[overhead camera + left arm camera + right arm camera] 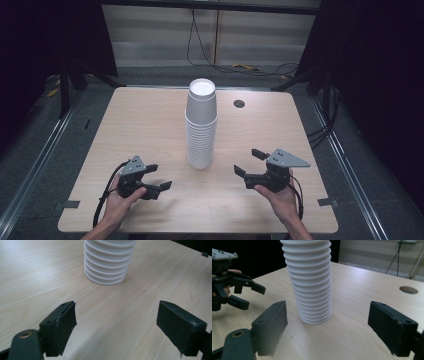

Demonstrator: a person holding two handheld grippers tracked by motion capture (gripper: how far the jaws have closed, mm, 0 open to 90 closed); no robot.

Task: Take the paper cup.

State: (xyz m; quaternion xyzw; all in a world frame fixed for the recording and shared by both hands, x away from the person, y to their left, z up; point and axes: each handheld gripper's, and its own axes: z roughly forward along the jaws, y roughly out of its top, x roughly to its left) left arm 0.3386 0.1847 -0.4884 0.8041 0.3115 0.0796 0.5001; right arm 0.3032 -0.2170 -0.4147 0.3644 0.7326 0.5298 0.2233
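From my seat the table (150,120) reads like a clock face, with the person's edge at six. At about seven o'clock sits my left gripper (159,177). Its jaws stand apart with bare wood between them and nothing in their grasp. In the left gripper view the same two black pads frame empty tabletop, and the foot of the cup stack (107,263) stands ahead of them, well apart.

In the middle, slightly toward twelve, stands the stack of white paper cups (201,125). It is upright, rims nested one over another, and the topmost cup sits noticeably proud of the rest. Neither tool touches it.

At about five o'clock is my right gripper (249,162). Its jaws are also spread wide and hold nothing, and they point toward the base of the stack. In the right gripper view the ribbed column (309,282) rises between the two pads but farther off, not yet within their reach. The left gripper (249,296) shows beyond it at nine o'clock of that view.

I judge this the approach step: both tools are ready and nothing is gripped. The next move, as I see it, calls for one gripper to steady the lower stack. The other should rise to the top cup, close gently on its wall just under the rim, and lift straight up without crushing it or tipping the column.
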